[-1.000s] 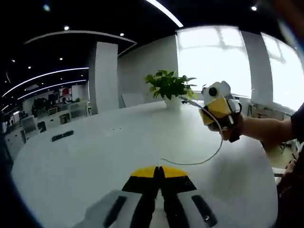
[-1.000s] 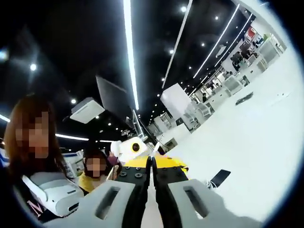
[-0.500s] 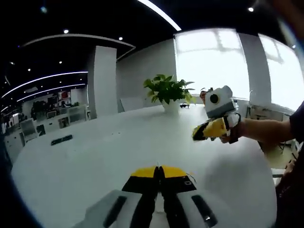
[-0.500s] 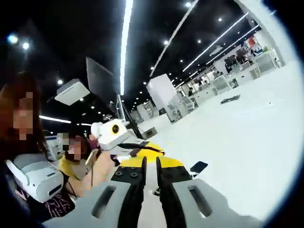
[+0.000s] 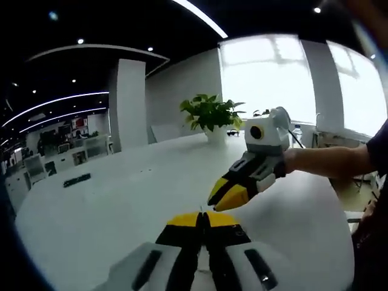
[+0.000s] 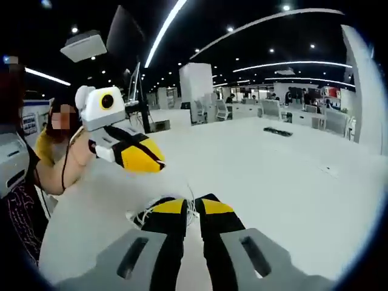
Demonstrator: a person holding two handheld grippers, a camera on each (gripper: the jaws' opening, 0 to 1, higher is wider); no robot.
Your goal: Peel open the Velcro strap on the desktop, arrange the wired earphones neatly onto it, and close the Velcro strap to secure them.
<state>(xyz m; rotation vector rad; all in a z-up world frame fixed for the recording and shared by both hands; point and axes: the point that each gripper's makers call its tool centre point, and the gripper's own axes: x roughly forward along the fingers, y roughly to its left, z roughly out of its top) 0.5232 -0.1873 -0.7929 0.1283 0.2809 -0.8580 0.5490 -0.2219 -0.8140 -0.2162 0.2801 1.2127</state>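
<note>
On the white table (image 6: 291,182), the white earphone cable (image 6: 147,213) lies in a loose bundle, just left of my right gripper's yellow tips. My right gripper (image 6: 191,207) hovers low over the table with its jaws a narrow gap apart, and a strand of cable runs by that gap. My left gripper (image 6: 159,165) comes in from the left, held by a hand, with its jaws together and nothing visible in them. In the left gripper view, my left gripper (image 5: 203,218) is shut, and my right gripper (image 5: 217,200) points down toward the table just ahead of it.
A potted green plant (image 5: 210,113) stands at the far side of the table (image 5: 121,200). A small dark object (image 5: 77,179) lies far off to the left, seen as the same dark object (image 6: 277,131) in the right gripper view. People sit by the table's left edge.
My right gripper came down from holding the cable up in the air to the table in front of my left gripper. Its jaws parted slightly and the cable now lies on the table.
</note>
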